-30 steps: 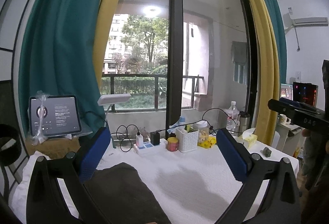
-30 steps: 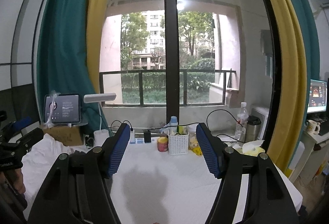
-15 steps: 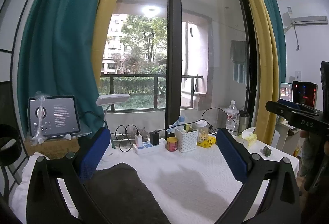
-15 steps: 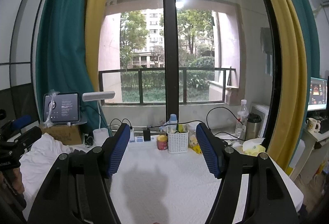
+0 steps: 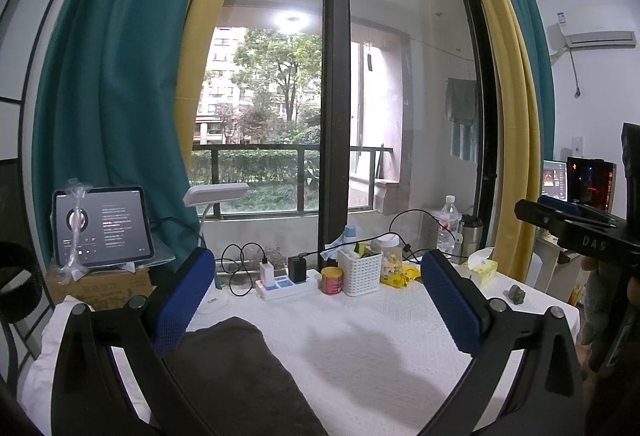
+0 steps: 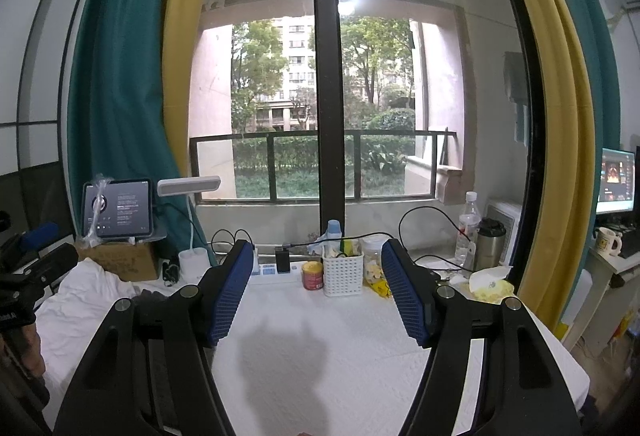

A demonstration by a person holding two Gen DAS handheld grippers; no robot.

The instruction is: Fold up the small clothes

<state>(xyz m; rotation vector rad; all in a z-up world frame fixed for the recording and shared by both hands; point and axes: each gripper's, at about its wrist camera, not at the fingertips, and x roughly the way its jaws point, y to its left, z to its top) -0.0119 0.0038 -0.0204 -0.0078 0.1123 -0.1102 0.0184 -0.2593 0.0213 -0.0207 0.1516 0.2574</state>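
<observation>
A dark brown garment (image 5: 236, 376) lies flat on the white-covered table (image 5: 372, 348), at the lower left of the left wrist view. My left gripper (image 5: 316, 296) is open and empty, held above the table with the garment below its left finger. My right gripper (image 6: 318, 292) is open and empty above the bare white cloth. A small part of the dark garment (image 6: 150, 296) shows past its left finger. The right gripper also shows at the right edge of the left wrist view (image 5: 576, 228).
Along the table's far edge stand a power strip (image 5: 286, 282), a red tin (image 5: 332, 279), a white basket (image 5: 359, 270), a jar (image 5: 390, 258) and a tissue pack (image 5: 482, 267). A tablet (image 5: 103, 228) sits on a cardboard box at the left. A window is behind.
Both grippers have barely moved. The right gripper seen at the edge of the left wrist view has drifted slightly. Nothing was picked up or let go.
</observation>
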